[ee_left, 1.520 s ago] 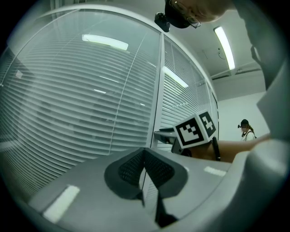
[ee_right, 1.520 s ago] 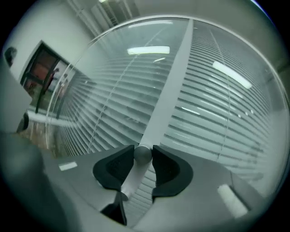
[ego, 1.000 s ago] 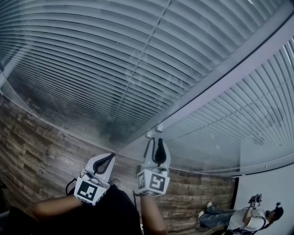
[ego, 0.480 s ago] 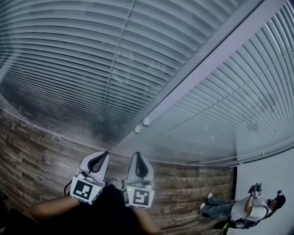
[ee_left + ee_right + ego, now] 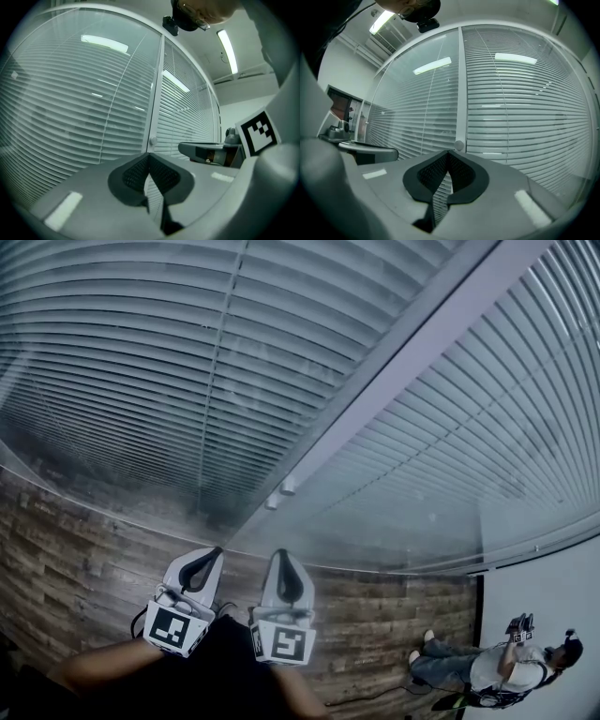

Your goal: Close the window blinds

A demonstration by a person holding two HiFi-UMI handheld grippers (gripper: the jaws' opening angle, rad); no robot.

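L tongs (image 5: 214, 553) and R tongs (image 5: 282, 554) are being held side by side, both clenched w/ nothing btwn the tips. Window blinds (image 5: 122, 362) are being faced straight ahead of both; small knob (image 5: 287, 487) ahead of R tongs, apart.

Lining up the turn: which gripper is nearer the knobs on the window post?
The right gripper, directly below the knobs in the head view; the left gripper sits off to the side.

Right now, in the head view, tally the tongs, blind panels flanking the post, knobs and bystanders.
Tongs: 2, left tongs, right tongs
Blind panels: 2, left blind panel, right blind panel
Knobs: 2, upper knob, lower knob
Bystanders: 1, bystander
Total: 7
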